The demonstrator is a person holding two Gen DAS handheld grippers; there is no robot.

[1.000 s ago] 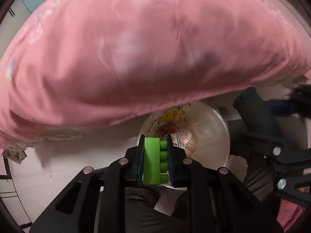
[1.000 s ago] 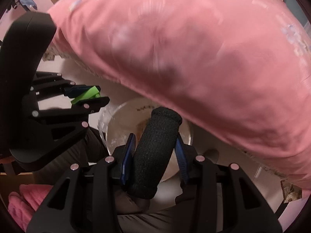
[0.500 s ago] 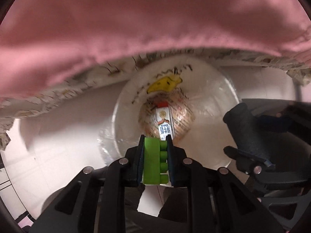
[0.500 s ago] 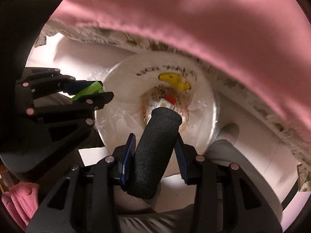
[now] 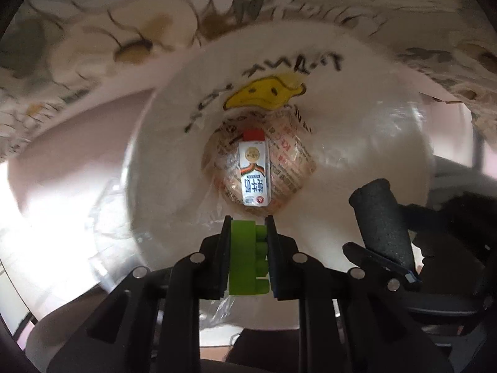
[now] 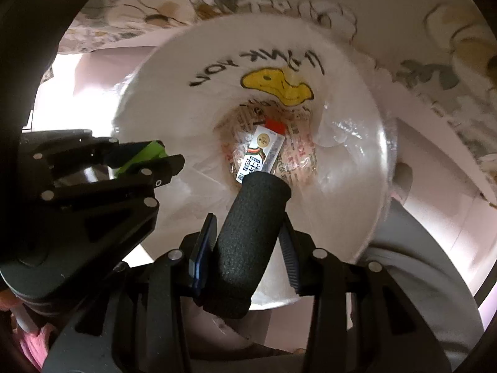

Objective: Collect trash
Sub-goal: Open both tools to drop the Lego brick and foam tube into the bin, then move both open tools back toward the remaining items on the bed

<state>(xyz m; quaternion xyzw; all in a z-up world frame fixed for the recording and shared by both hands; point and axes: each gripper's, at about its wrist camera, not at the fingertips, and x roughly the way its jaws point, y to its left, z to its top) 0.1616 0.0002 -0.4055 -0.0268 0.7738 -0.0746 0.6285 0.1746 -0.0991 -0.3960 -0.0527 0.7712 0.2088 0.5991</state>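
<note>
My left gripper (image 5: 247,227) is shut on a green toy brick (image 5: 245,258), held over the near rim of a white trash bin (image 5: 357,118) with a yellow duck print. My right gripper (image 6: 248,223) is shut on a black foam cylinder (image 6: 248,242), also over the bin's (image 6: 351,155) near edge. Inside the bin a small milk carton (image 5: 254,171) lies on printed wrappers; it also shows in the right wrist view (image 6: 261,155). The right gripper with the foam cylinder (image 5: 382,220) shows at the right of the left wrist view. The left gripper (image 6: 149,158) shows at the left of the right wrist view.
A floral-patterned bedsheet edge (image 5: 124,31) hangs just above and behind the bin. Pale floor (image 5: 62,161) lies to the left of the bin. A clear plastic liner (image 6: 351,130) covers the bin's inside. A pink cloth (image 6: 34,342) sits at the lower left.
Both grippers have moved down and forward over the bin. The pink bedding has left the view, the floral sheet edge now fills the top, and the bin looks much larger.
</note>
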